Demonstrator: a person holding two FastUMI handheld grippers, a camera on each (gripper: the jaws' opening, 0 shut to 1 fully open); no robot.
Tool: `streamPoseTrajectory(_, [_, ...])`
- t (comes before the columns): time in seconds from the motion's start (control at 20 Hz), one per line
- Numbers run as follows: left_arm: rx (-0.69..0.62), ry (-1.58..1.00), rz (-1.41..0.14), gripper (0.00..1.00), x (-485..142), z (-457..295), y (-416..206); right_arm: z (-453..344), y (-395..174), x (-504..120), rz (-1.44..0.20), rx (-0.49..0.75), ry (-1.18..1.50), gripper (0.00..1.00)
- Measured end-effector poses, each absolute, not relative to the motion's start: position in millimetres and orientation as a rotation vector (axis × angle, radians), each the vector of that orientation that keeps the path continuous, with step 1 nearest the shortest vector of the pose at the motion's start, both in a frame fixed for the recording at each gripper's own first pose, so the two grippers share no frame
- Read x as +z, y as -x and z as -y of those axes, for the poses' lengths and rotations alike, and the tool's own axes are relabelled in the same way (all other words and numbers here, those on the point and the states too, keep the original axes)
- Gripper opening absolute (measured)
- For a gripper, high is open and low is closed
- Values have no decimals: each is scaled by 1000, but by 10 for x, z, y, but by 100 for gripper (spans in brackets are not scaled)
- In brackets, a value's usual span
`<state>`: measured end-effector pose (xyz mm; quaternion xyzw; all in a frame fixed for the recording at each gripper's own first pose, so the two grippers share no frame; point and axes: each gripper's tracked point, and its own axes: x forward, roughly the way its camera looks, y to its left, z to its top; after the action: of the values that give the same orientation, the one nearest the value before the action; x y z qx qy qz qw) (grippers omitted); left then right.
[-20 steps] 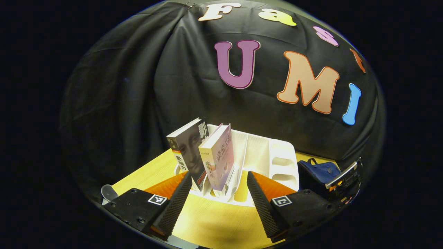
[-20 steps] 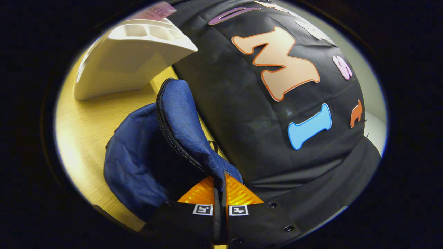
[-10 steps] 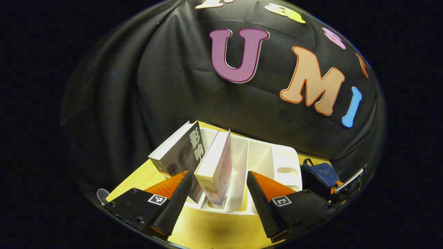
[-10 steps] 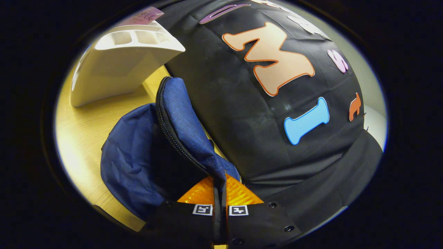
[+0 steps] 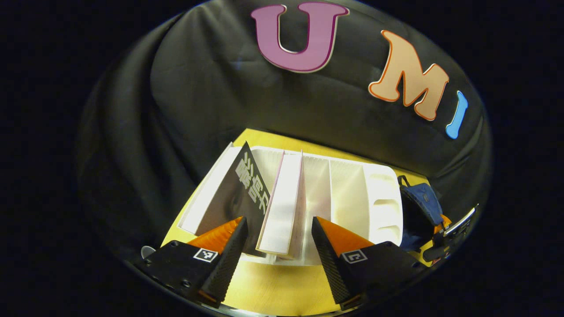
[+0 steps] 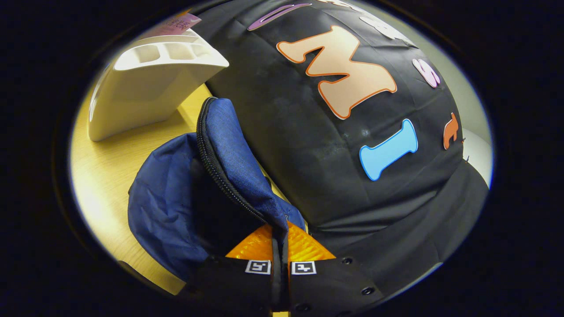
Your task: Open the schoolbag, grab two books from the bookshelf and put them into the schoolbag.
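On the yellow table (image 5: 282, 286) stands a white bookshelf (image 5: 352, 198), its slots running from near to far. Two books sit in its left slots. The dark book (image 5: 238, 193) leans left, its top tipped away from its neighbour, with pale characters down the spine. The pale book (image 5: 286, 207) stands just right of it, close to upright, its white page edge facing the camera. In the left gripper view, the left gripper (image 5: 277, 233) hovers at the near edge of the bookshelf with its jaws spread wide. The pale book lies between the two fingers; the left finger's tip overlaps the dark book's lower corner, though whether it touches cannot be told from this angle. The right finger stands clear of the pale book, in front of an empty slot.

Right of the bookshelf, far toward the wall, lies the blue schoolbag (image 5: 421, 202), with the right gripper (image 5: 440, 226) at its near side. In the right gripper view, the right gripper (image 6: 280, 240) is pinched tight on the schoolbag (image 6: 176, 207), a fold of the flap's edge caught between both fingers. The flap is lifted, its zipper (image 6: 220, 176) curving along the raised edge, and the dark inside of the bag gapes open below it. The bookshelf (image 6: 145, 88) stands beyond the bag on the table (image 6: 101, 171).
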<state>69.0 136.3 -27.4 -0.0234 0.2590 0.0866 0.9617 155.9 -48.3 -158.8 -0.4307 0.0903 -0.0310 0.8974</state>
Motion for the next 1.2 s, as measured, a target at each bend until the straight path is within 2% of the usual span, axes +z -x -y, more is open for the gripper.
streamPoseTrajectory(0.2, [115, 86, -657, 80, -369, -1274, -758, 506, -1517, -1563, -190, -77, 873, 3])
streamPoseTrajectory(0.5, [80, 42, -876, 80, -506, -1287, -794, 534, -1419, -1556, -199, -95, 848, 3])
streamPoseTrajectory(0.55, [71, 43, -917, 74, -525, -1285, -805, 533, -1401, -1563, -200, -96, 848, 3])
streamPoseTrajectory(0.65, [68, 37, -991, 77, -548, -1294, -811, 524, -1358, -1561, -202, -99, 848, 3])
streamPoseTrajectory(0.7, [57, 28, -1017, 74, -555, -1283, -840, 530, -1341, -1572, -204, -101, 848, 3])
streamPoseTrajectory(1.05, [35, -74, -1132, 73, -554, -1222, -1039, 520, -1292, -1556, -215, -115, 847, 3])
streamPoseTrajectory(1.15, [29, -84, -1145, 67, -582, -1187, -1097, 528, -1277, -1556, -216, -120, 847, 3])
streamPoseTrajectory(1.2, [28, -75, -1157, 59, -616, -1154, -1102, 525, -1284, -1557, -216, -121, 848, 3])
